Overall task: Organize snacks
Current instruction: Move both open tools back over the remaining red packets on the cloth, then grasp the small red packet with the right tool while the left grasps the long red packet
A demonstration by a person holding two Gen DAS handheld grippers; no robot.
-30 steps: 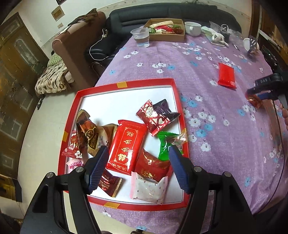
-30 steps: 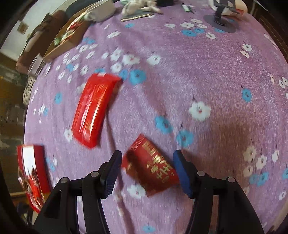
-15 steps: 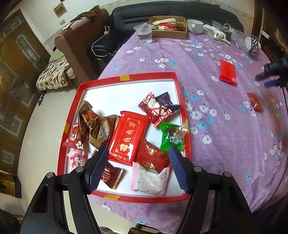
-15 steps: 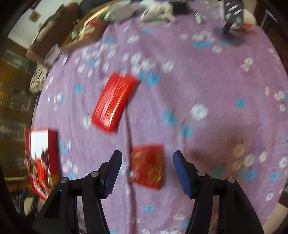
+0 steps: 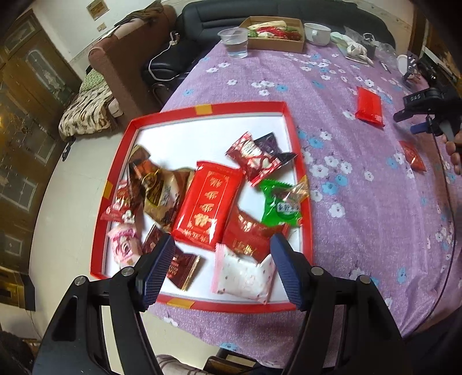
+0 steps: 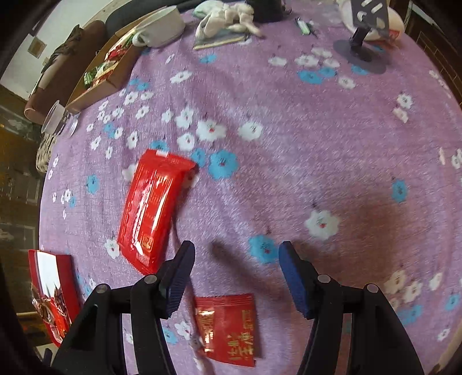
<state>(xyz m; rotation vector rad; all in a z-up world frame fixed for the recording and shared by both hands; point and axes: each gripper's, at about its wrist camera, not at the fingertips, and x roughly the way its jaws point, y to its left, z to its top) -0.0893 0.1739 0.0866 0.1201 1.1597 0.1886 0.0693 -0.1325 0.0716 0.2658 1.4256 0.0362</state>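
Note:
A red-rimmed white tray [image 5: 208, 109] holds several wrapped snacks, among them a large red pack [image 5: 206, 203], a green one [image 5: 278, 203] and a white one [image 5: 245, 275]. My left gripper [image 5: 222, 259] is open and empty above the tray's near edge. On the purple cloth a long red packet [image 6: 151, 206] lies left of my right gripper [image 6: 236, 265], which is open and empty. A small red packet [image 6: 226, 327] lies under and behind its fingertips. Both packets show in the left wrist view, the long red packet [image 5: 369, 106] and the small red packet [image 5: 413, 155], beside the right gripper [image 5: 424, 115].
A cardboard box of snacks [image 5: 274, 33], a plastic cup [image 5: 235, 41] and a white mug [image 5: 317, 31] stand at the table's far end. A phone stand [image 6: 363, 34] and crumpled cloth [image 6: 228, 17] lie at the far right. A sofa [image 5: 135, 52] stands left of the table.
My right gripper has moved forward off the small red packet, which now lies behind the fingertips. The long red packet looms nearer. The left gripper stays over the tray.

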